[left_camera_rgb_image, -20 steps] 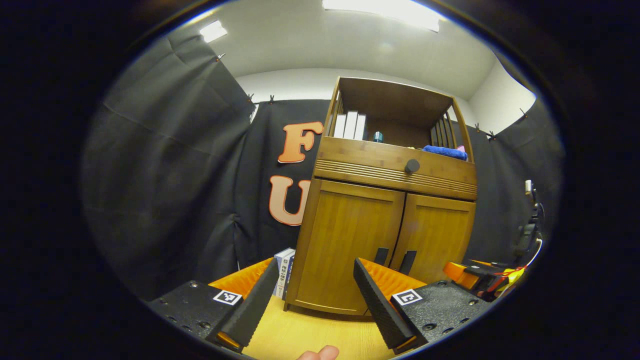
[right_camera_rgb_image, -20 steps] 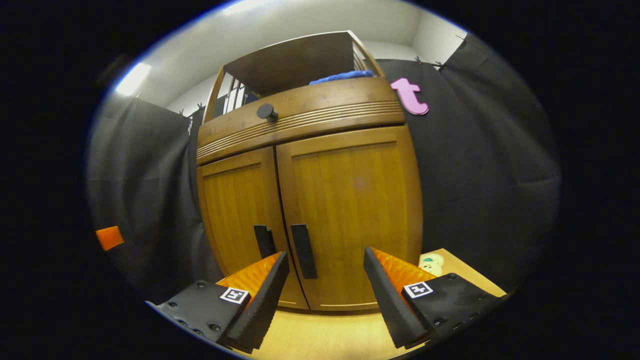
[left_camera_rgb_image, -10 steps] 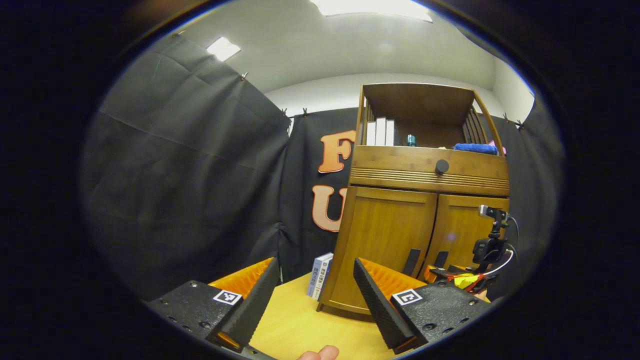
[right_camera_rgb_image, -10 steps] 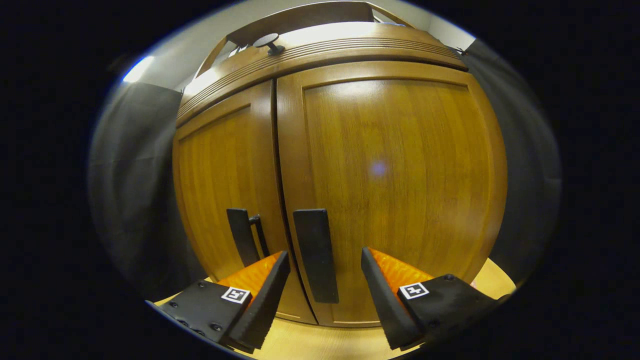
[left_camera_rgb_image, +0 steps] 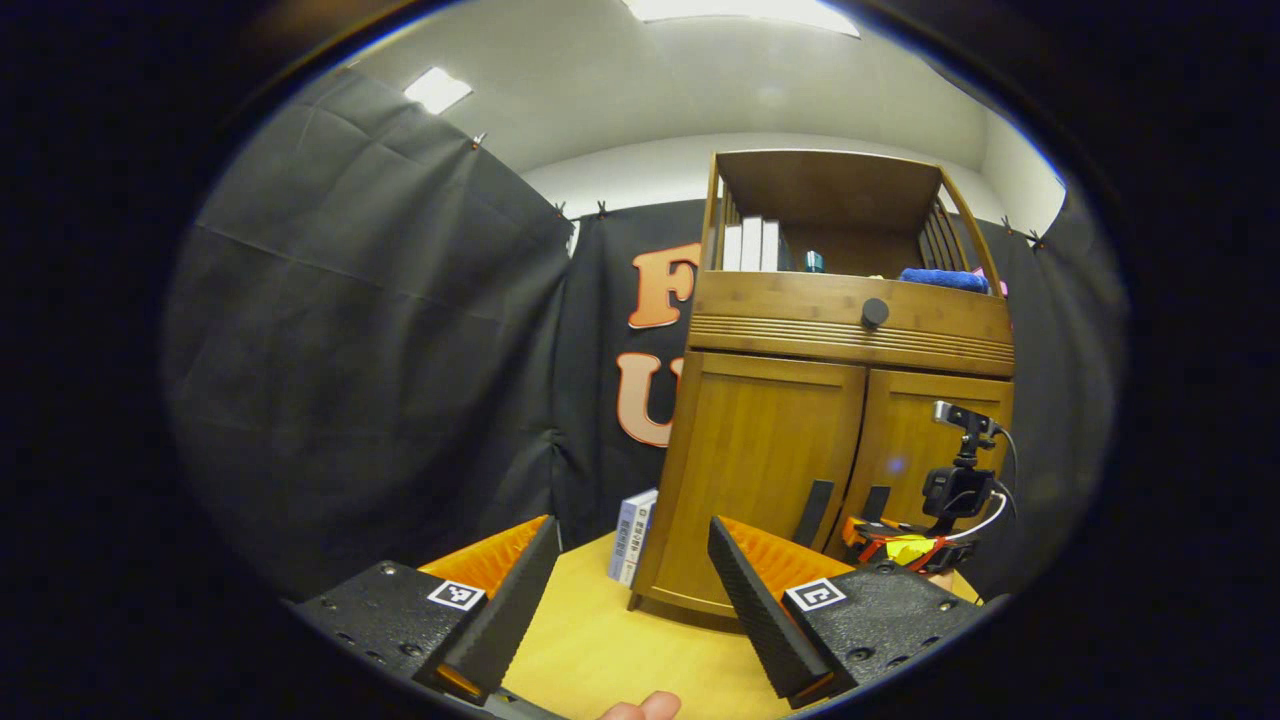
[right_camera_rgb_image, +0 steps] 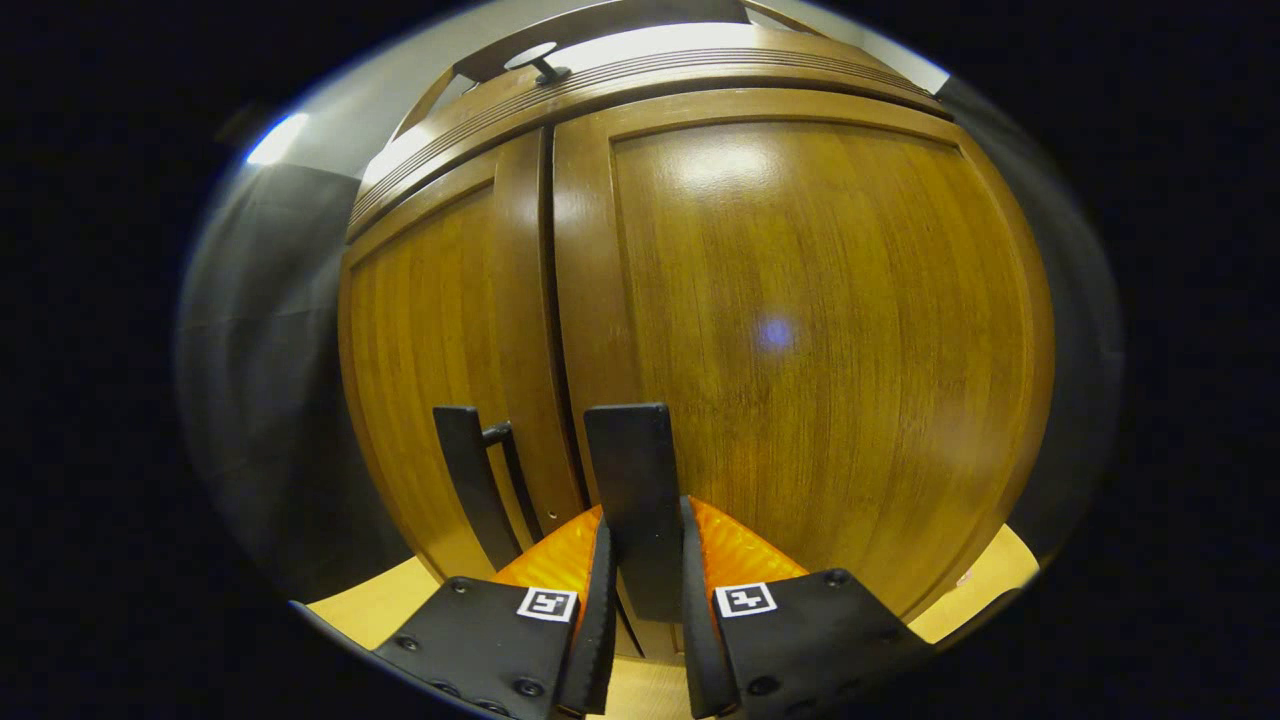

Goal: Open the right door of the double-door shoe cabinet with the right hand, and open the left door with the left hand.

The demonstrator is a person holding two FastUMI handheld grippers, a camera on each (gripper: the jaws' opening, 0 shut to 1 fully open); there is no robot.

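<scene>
The wooden shoe cabinet (left_camera_rgb_image: 790, 330) stands on the table with both doors looking closed. In the right gripper view the right door (right_camera_rgb_image: 810, 320) is very near, and my right gripper (right_camera_rgb_image: 644, 515) is shut on its flat dark vertical handle (right_camera_rgb_image: 628, 460), one finger pressing on each side. The left door (right_camera_rgb_image: 420, 340) carries a matching handle (right_camera_rgb_image: 460, 470), untouched. In the left gripper view my left gripper (left_camera_rgb_image: 630, 524) stands open and holds nothing, well short of the cabinet and off to its left. The right gripper (left_camera_rgb_image: 900, 545) shows there at the right handle (left_camera_rgb_image: 877, 500), beside the left handle (left_camera_rgb_image: 815, 512).
Above the doors is a drawer with a round dark knob (left_camera_rgb_image: 875, 312). The open top shelf holds books (left_camera_rgb_image: 750, 245) and a blue cloth (left_camera_rgb_image: 942, 279). More books (left_camera_rgb_image: 630, 535) stand against the cabinet's left side on the wooden tabletop (left_camera_rgb_image: 590, 640). A fingertip (left_camera_rgb_image: 640, 708) shows at the bottom.
My right gripper has moved in on the right door's handle and shut on it. My left gripper has swung left and backed away from the cabinet, still open.
</scene>
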